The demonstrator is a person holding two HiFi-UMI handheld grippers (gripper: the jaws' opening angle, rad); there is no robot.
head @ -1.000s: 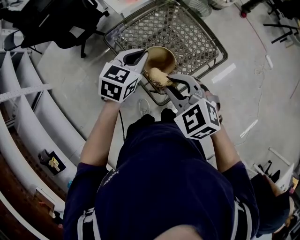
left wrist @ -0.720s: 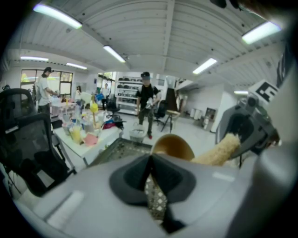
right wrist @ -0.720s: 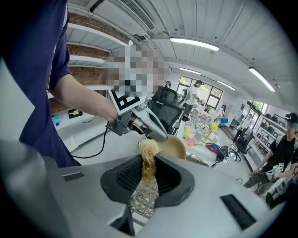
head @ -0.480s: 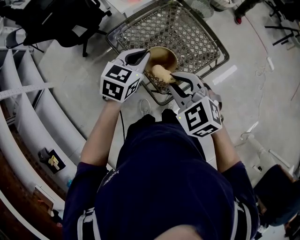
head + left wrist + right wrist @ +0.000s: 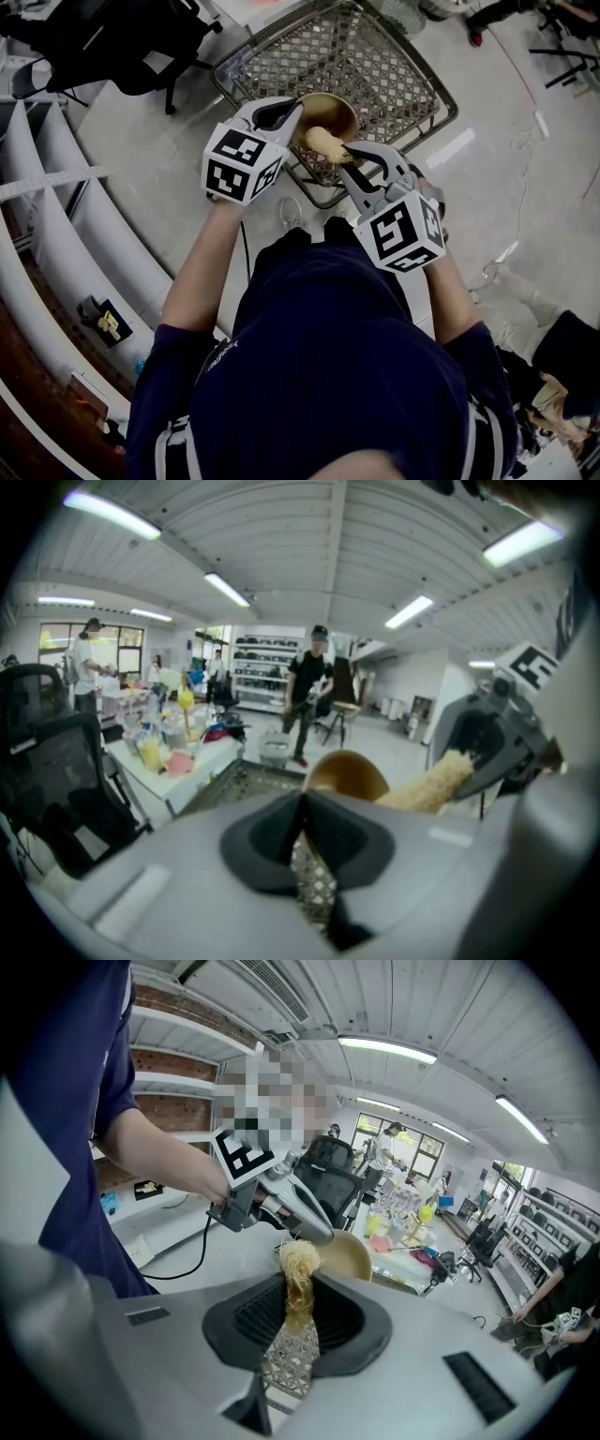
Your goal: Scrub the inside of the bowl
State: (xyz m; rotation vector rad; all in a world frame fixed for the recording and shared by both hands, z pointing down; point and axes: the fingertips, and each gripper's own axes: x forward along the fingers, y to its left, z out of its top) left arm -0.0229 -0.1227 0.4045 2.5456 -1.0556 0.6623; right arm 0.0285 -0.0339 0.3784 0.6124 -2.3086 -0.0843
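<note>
A tan bowl (image 5: 336,108) is held above a wire basket (image 5: 384,70), its rim pinched by my left gripper (image 5: 292,112), which is shut on it. My right gripper (image 5: 349,155) is shut on a pale fibrous scrubber (image 5: 323,142), whose tip lies at the bowl's near edge. In the left gripper view the bowl (image 5: 349,771) shows just past the jaws, with the scrubber (image 5: 427,785) coming in from the right. The right gripper view has the scrubber (image 5: 300,1265) sticking up between the jaws, beside the bowl (image 5: 352,1258) and the left gripper (image 5: 281,1202).
White curved shelving (image 5: 56,234) runs along the left. A black office chair (image 5: 112,42) stands at the back left. A person (image 5: 562,375) crouches at the lower right on the concrete floor. A cluttered table (image 5: 159,752) and walking people appear in the left gripper view.
The right gripper has carried the scrubber a little up and right, closer to the bowl. The left gripper and bowl barely shifted. The person at the lower right has moved.
</note>
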